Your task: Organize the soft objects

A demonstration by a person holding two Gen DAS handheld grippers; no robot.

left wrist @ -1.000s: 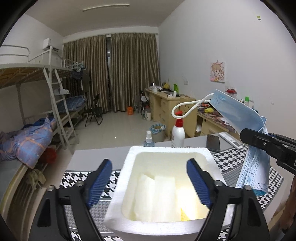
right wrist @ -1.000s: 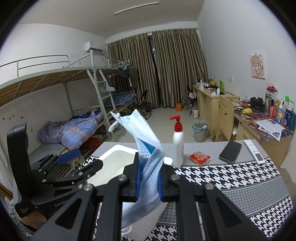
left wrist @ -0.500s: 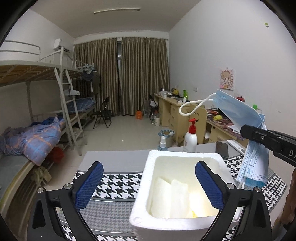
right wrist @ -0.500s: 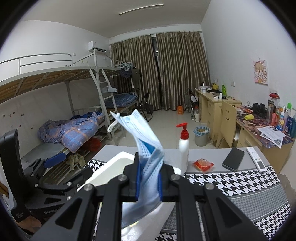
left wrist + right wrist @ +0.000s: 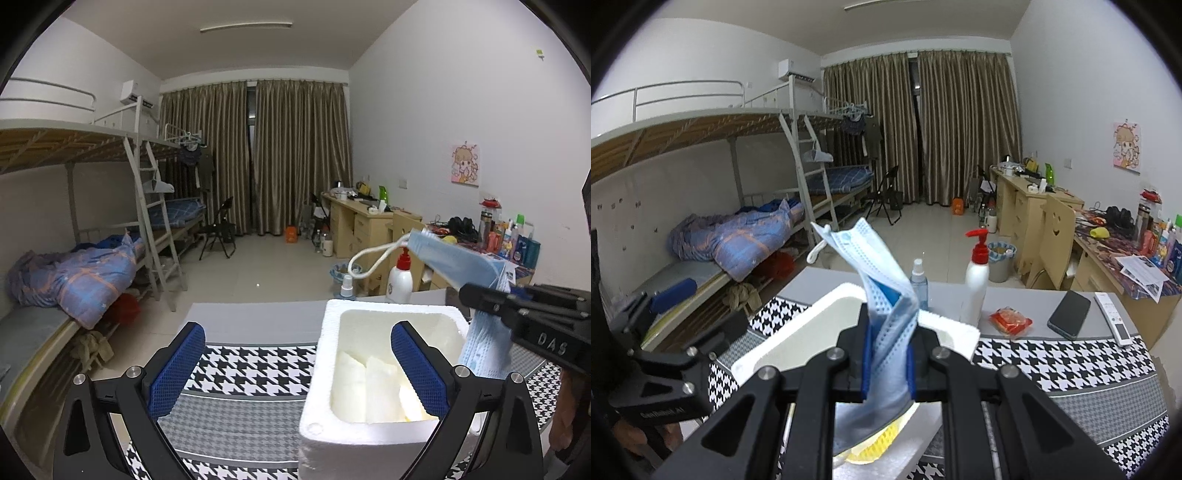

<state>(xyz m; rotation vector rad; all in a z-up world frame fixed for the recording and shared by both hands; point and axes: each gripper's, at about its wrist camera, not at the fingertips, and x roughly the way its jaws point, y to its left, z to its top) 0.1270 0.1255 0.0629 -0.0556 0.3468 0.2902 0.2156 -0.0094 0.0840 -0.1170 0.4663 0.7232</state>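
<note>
Holding: blue face mask (image 5: 886, 325), pinched between the blue pads of the right tongs (image 5: 888, 363), over the foam box (image 5: 384, 373).
Mask axis: long side tilted, upper end up and toward the left tongs' side, white ear loop (image 5: 373, 256) at that end; lower end hanging down toward the box opening, crumpled at the pads.
Foam box: white, open on top, standing on the houndstooth cloth (image 5: 255, 373) of the bench (image 5: 1045, 299).
Inside box: white soft folded pieces (image 5: 364, 389) standing side by side; something yellow (image 5: 882, 437) under the mask, cannot tell what.
Left tongs (image 5: 295, 363): wide apart, gripping nothing; right blue pad above the box opening, left pad over the cloth.
Behind box: pump bottle (image 5: 977, 282) with red head, small spray bottle (image 5: 919, 284) just beside it.
</note>
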